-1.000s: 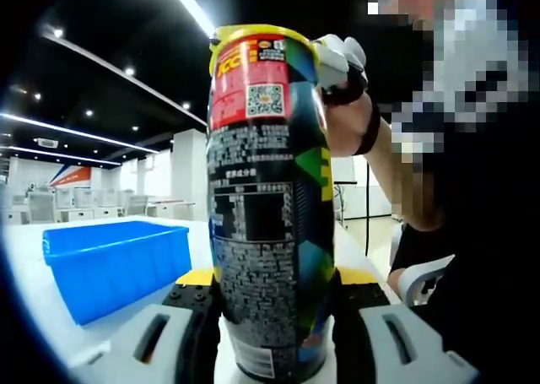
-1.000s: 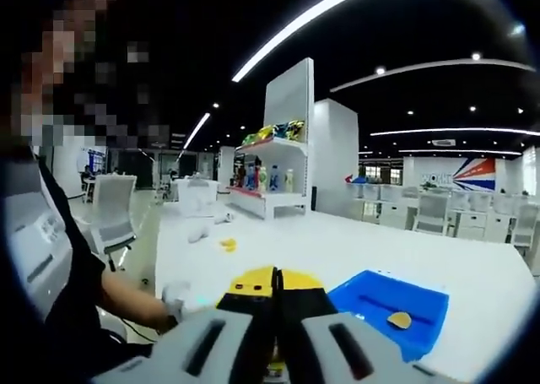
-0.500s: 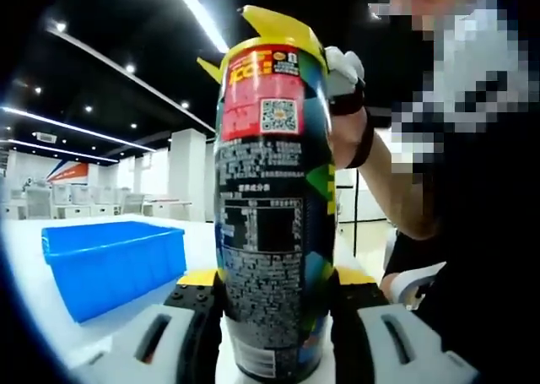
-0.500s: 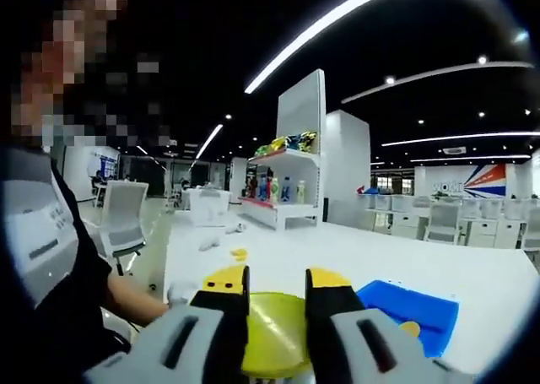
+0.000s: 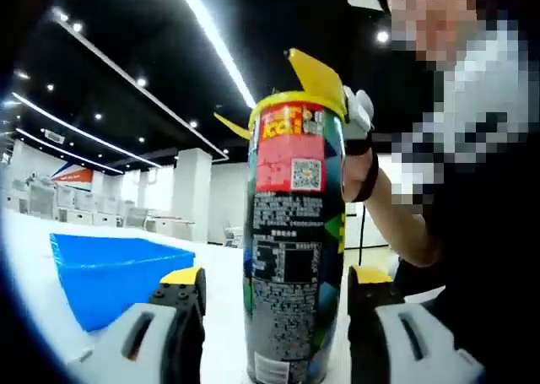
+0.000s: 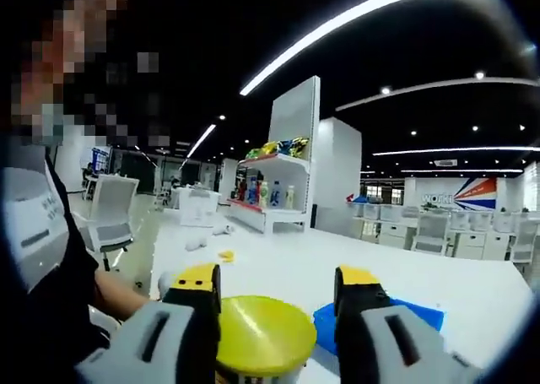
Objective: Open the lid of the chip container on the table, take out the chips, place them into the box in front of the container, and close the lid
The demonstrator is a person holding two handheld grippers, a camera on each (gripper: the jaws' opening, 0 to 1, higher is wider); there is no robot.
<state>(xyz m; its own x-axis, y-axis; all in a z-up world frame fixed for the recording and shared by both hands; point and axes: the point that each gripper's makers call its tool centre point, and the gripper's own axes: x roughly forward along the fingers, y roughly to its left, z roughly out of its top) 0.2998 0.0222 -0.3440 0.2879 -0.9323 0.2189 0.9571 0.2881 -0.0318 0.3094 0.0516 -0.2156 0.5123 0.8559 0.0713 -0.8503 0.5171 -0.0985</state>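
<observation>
The tall chip can stands upright on the white table, with its yellow lid on top. My left gripper is open, its jaws on either side of the can's lower body with a gap on the left. In the right gripper view, my right gripper is open too. It looks down on the yellow lid, one jaw on each side. Its yellow fingertips show above the can's top. The blue box sits to the can's left, and a corner of the blue box lies behind the right jaw.
A person in dark clothes stands close on the right, gloved hand near the can's top. Shelves with goods and office chairs stand far off. Small yellow bits lie on the white table.
My right gripper went from shut to wide open and now straddles the yellow lid. My left gripper's jaws spread away from the can they were pressing.
</observation>
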